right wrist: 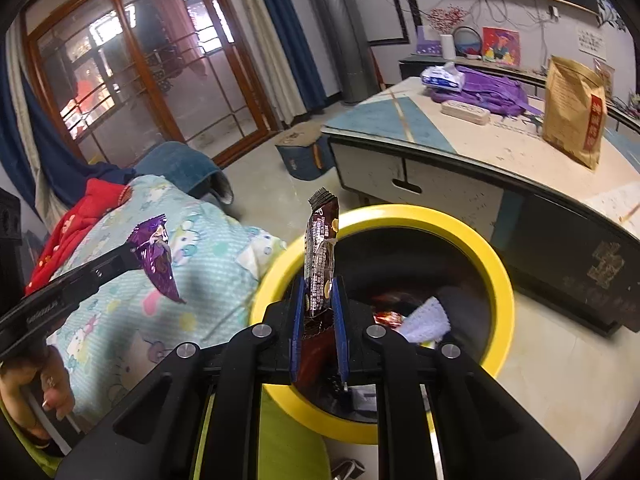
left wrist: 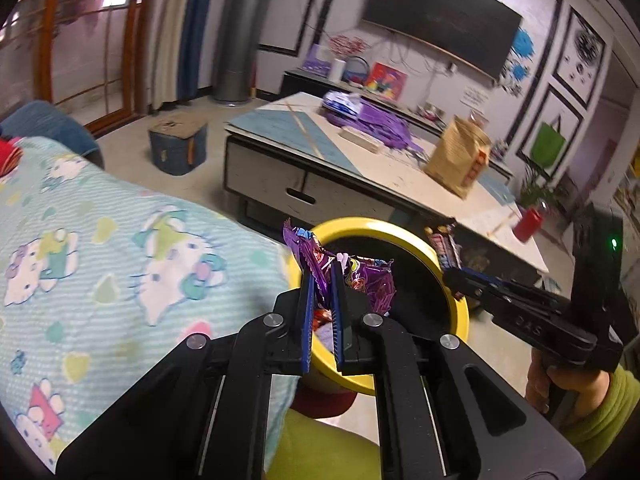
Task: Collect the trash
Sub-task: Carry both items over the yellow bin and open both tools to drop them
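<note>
My left gripper [left wrist: 323, 280] is shut on a crumpled purple wrapper [left wrist: 362, 276], held just over the near rim of a yellow-rimmed bin [left wrist: 408, 236]. My right gripper [right wrist: 318, 292] is shut on a dark brown snack-bar wrapper [right wrist: 320, 252] that stands upright between its blue pads, over the left rim of the same bin [right wrist: 472, 232]. In the right wrist view the left gripper [right wrist: 134, 252] comes in from the left with the purple wrapper [right wrist: 158, 260] over the bedding. In the left wrist view the right gripper [left wrist: 452, 274] reaches in from the right with the brown wrapper [left wrist: 442, 246] above the bin's far side.
The bin holds a white cloth [right wrist: 428, 320] and red scraps. A cartoon-print blanket [left wrist: 100, 240] lies left of it. Behind stands a low table [right wrist: 460, 148] with a brown paper bag [right wrist: 574, 112], a purple backpack [right wrist: 488, 92] and a red can [left wrist: 528, 224]. A blue stool [left wrist: 178, 148] sits on the floor.
</note>
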{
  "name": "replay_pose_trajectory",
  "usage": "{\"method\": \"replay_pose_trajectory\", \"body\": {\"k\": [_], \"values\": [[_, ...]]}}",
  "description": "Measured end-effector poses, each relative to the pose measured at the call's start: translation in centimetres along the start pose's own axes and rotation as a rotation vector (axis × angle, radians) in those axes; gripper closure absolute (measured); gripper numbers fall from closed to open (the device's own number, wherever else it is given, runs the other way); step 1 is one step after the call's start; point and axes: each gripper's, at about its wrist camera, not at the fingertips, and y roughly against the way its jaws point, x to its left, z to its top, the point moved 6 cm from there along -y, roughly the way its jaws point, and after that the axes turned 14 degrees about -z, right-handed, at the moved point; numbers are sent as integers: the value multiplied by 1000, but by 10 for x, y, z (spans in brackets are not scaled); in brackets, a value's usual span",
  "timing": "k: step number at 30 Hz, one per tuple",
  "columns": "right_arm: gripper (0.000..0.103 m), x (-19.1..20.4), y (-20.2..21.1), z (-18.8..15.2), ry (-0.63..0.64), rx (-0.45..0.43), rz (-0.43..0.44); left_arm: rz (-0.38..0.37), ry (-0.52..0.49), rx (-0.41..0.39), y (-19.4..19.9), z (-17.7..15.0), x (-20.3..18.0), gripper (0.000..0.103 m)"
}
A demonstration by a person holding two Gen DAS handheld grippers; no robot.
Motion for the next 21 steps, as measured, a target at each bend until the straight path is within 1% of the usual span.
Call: {"method": "replay_pose_trajectory", "body": {"k": [5, 13, 17, 21], "values": [[89, -18, -14, -9, -37, 59, -16, -17, -56, 64, -30, -9, -17, 99], [88, -37, -35, -25, -102, 155, -17, -35, -97, 164, -71, -27, -27, 99], [86, -46, -40, -28, -139, 171, -15, -43, -90, 218, -92, -36, -26, 99], [84, -58, -42, -28, -174, 175, -24, -51, -80, 230, -100, -37, -24, 97]]}}
